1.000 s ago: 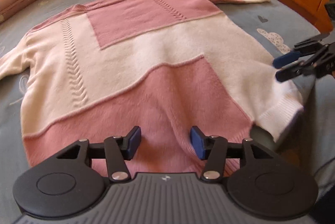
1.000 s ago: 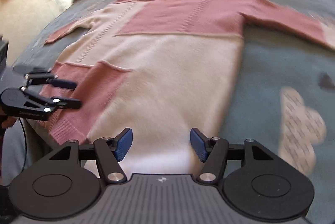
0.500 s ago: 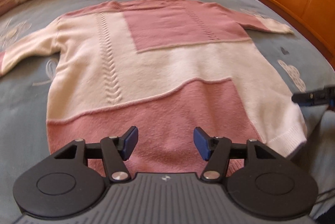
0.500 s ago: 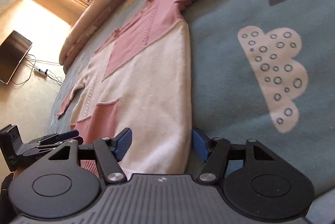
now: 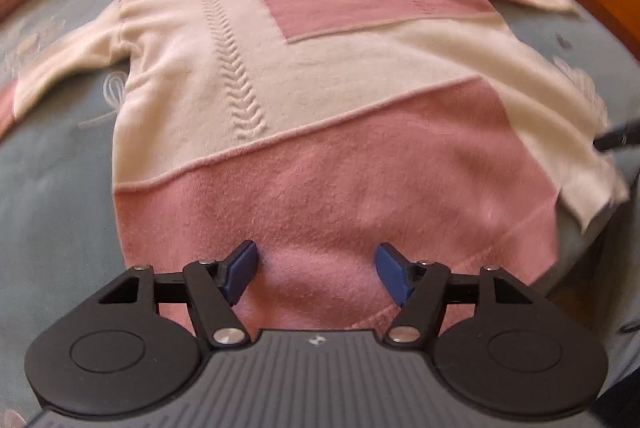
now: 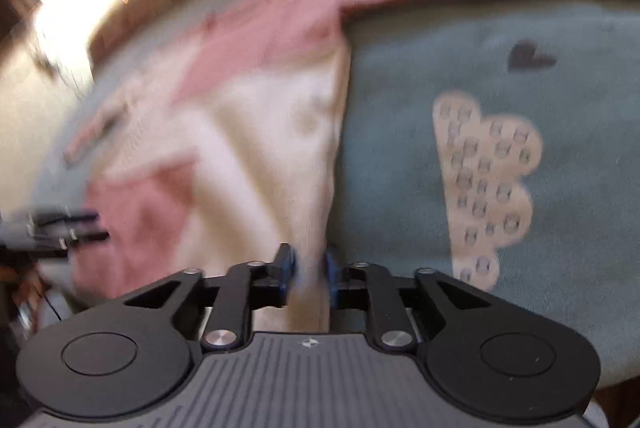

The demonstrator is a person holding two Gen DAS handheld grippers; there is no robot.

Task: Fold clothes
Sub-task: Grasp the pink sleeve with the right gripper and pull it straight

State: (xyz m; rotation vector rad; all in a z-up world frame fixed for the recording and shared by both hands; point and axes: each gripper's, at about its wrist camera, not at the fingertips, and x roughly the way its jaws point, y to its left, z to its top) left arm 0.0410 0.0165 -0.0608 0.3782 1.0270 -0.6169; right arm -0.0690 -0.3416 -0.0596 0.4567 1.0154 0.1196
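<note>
The pink and cream sweater (image 5: 312,99) lies spread flat, front up, on the blue bedspread (image 6: 420,75), sleeves out to either side, hem nearest the cameras. Nothing is folded yet, so this looks like the opening grab. The right gripper (image 6: 308,270) has just been closing, and its blue pads now pinch the cream side edge of the sweater near the hem corner, though the view is blurred. The left gripper (image 5: 316,270) has just been opening; its jaws stand well apart over the pink hem panel, fabric between them but not pressed. Next, the left one probably needs to drop onto the hem and close, so both hold an edge before any lift, and the knit is soft enough to slip or bunch
</note>
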